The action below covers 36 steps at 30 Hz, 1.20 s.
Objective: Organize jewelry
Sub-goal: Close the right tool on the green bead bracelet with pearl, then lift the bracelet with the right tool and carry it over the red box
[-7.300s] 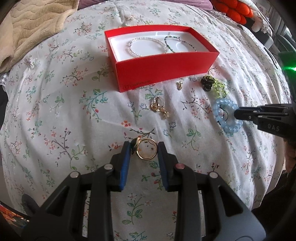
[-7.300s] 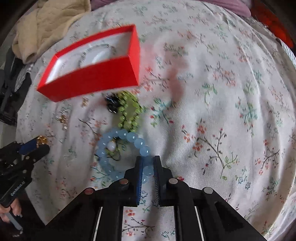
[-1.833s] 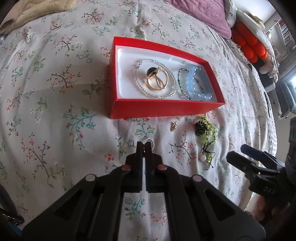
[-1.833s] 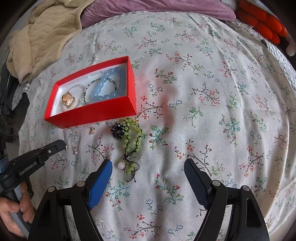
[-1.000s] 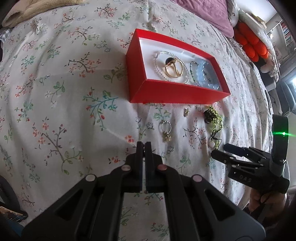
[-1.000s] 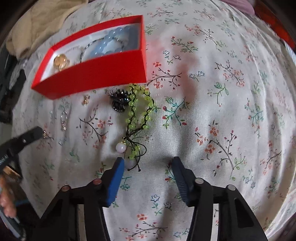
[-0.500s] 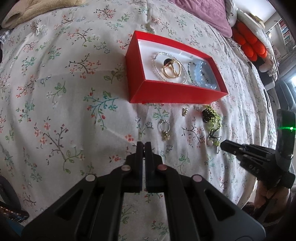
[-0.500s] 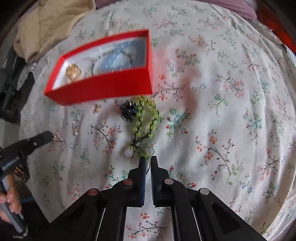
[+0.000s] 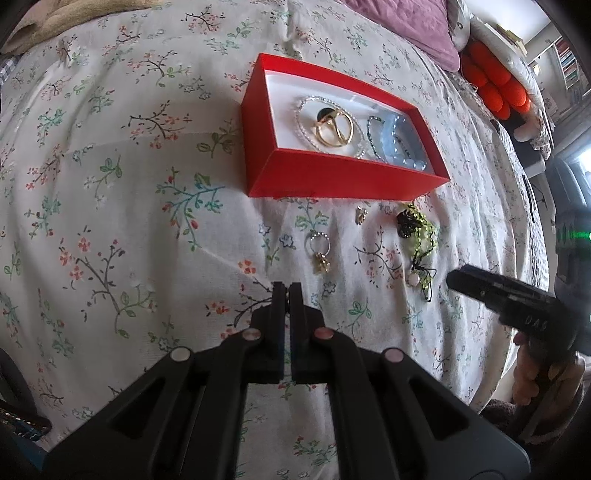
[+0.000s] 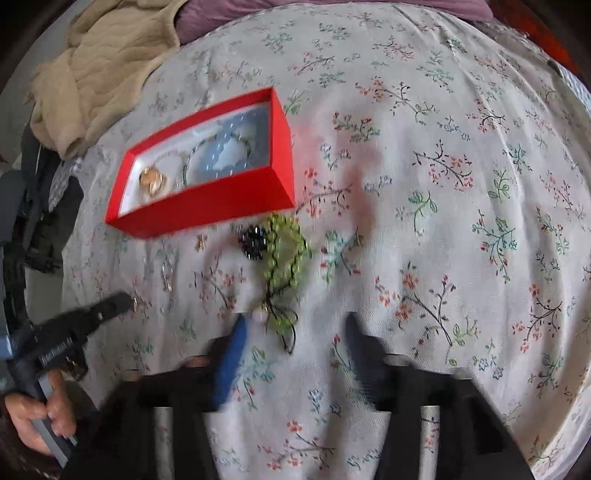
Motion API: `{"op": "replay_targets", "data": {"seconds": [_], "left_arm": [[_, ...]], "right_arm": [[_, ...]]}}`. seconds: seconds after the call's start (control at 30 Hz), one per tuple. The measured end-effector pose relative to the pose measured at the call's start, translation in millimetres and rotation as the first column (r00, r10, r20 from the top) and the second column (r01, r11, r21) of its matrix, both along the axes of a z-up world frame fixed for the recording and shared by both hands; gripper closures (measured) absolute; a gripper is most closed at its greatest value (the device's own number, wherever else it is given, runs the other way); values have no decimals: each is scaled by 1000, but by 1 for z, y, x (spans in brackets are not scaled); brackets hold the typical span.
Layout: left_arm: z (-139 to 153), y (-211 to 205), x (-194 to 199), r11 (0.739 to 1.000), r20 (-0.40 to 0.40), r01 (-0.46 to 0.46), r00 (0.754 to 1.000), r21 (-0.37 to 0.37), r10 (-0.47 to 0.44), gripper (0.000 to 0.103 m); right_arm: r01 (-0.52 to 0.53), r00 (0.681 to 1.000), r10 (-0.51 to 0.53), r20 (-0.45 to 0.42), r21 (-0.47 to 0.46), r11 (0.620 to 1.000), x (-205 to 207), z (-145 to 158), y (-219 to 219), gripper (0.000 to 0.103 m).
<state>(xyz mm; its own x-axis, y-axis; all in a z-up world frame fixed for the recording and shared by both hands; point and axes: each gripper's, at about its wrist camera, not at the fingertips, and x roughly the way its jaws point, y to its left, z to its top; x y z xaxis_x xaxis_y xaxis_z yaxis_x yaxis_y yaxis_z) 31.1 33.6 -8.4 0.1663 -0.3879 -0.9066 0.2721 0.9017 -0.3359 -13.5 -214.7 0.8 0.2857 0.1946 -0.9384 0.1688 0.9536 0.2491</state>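
A red box (image 9: pixel 343 184) sits on the floral bedspread and holds a gold hoop (image 9: pixel 332 127), a clear bead bracelet and a blue bead bracelet (image 9: pixel 400 144). In front of it lie a ringed earring (image 9: pixel 319 251), a small gold earring (image 9: pixel 361 215), a black ornament (image 9: pixel 406 221) and a green bead bracelet (image 9: pixel 424 236). My left gripper (image 9: pixel 287 286) is shut, nothing seen in it, just short of the ringed earring. The jaws of my right gripper (image 10: pixel 295 332) are opening. The green bracelet (image 10: pixel 284 254) lies ahead of them, its knotted tail between the tips, ungripped.
A beige blanket (image 10: pixel 99 66) is bunched at the far left of the bed. A purple pillow (image 9: pixel 417 29) and an orange cushion (image 9: pixel 495 85) lie beyond the box. The bed's edge drops off at the right in the left wrist view.
The right gripper's jaws were shut at the bracelet's tail half a second ago and now stand apart, a little higher. The bracelet stays on the bed. The left gripper has not moved.
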Motion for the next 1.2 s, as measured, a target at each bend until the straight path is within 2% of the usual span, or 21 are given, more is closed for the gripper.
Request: {"op": "replay_targets", "data": {"seconds": [0.1, 0.17, 0.23, 0.37, 0.43, 0.83, 1.2], "left_arm": [[-1, -3, 0, 1000, -2, 3, 1000, 1, -3, 101], [-1, -3, 1, 1000, -4, 3, 1000, 1, -3, 101], [-1, -4, 1, 1000, -5, 4, 1000, 1, -4, 101], [-3, -5, 2, 1000, -8, 7, 1000, 4, -7, 101], [-3, -4, 3, 1000, -9, 6, 1000, 4, -6, 101], [9, 3, -1, 1000, 15, 7, 1000, -21, -6, 101], [34, 1, -3, 998, 71, 20, 997, -57, -16, 101]], "right_arm": [[23, 1000, -23, 3, 10, 1000, 9, -2, -2, 44], [40, 999, -39, -7, 17, 999, 17, -7, -2, 49], [53, 998, -52, -26, 21, 998, 26, -14, 0, 61], [83, 995, -82, -62, 19, 996, 40, -33, -2, 75], [86, 995, -86, -57, 2, 996, 43, -34, 0, 94], [53, 998, -53, 46, -16, 998, 20, 1, 5, 97], [32, 986, -33, 161, 12, 999, 5, 45, 9, 97]]}}
